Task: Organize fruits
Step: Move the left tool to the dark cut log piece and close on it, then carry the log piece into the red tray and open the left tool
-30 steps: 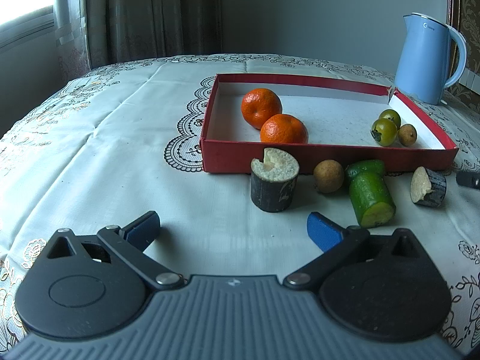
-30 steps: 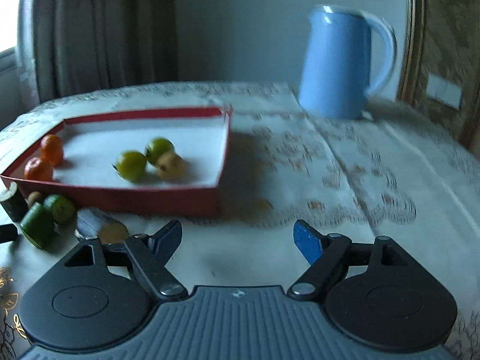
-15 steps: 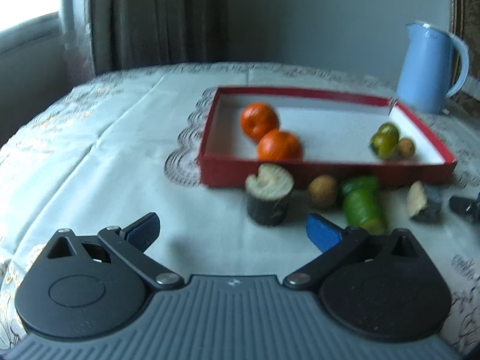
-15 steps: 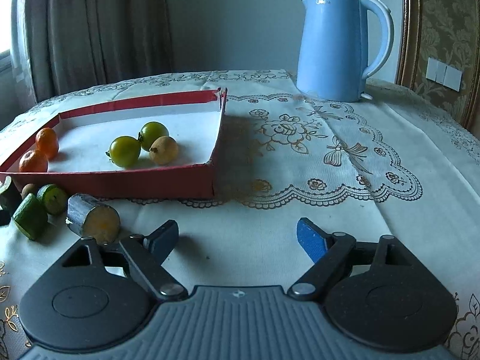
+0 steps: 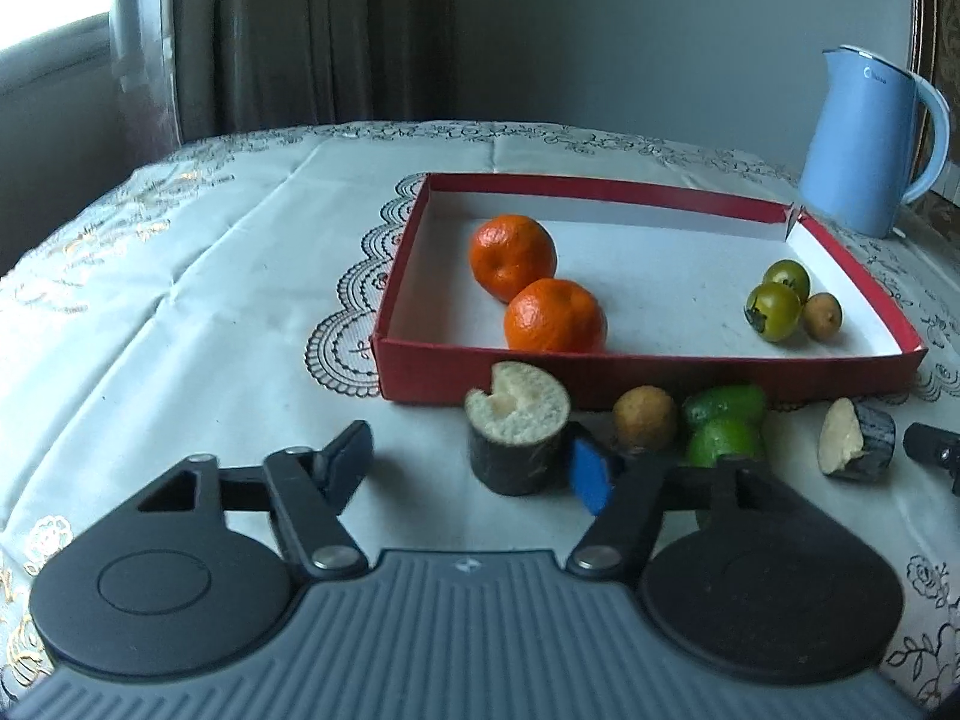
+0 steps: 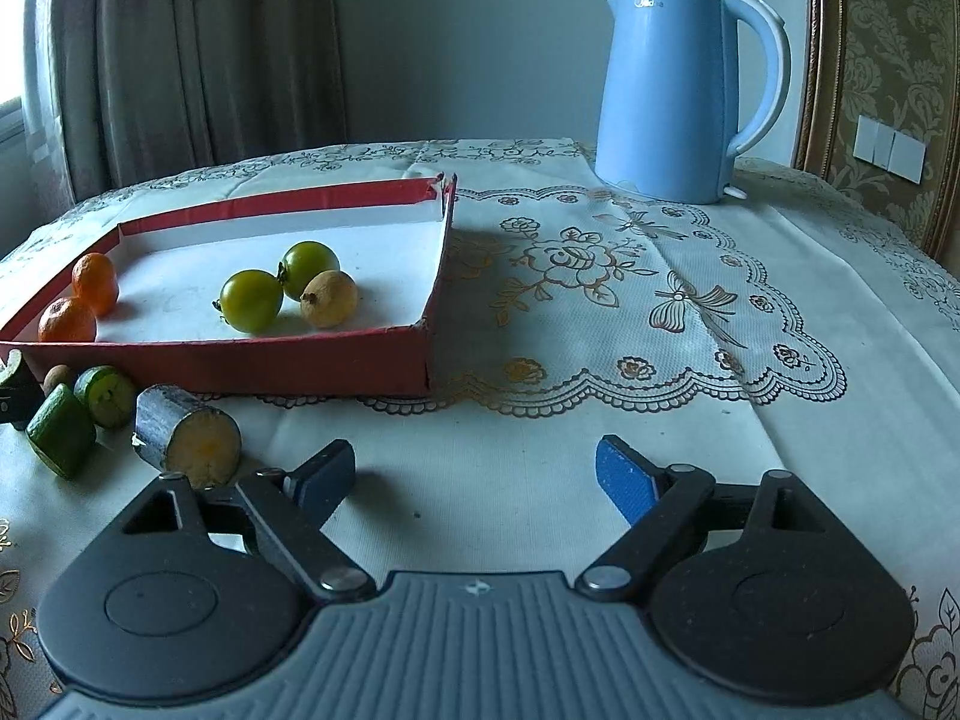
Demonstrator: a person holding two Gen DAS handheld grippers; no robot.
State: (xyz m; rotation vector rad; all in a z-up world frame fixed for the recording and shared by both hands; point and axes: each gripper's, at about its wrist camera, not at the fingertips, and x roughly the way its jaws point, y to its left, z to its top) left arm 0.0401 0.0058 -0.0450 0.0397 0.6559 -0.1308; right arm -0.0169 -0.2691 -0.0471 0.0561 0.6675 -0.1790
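Soft daylight enters from the window (image 5: 42, 60) at the far left, which is blown out to near white in the left wrist view. The rest of the room stays dim and bluish, with a dark curtain (image 6: 198, 54) and grey wall. Shadows are faint and diffuse: a soft one falls on the counter (image 6: 600, 420) just right of the red tray (image 6: 240, 360). The kettle (image 6: 672, 90) carries a mild sheen, no hard glare. Both pictures are sharp, without motion blur. Fisheye distortion bends the counter's edges and the gold frame (image 6: 816, 60) at the right, and the corners darken.
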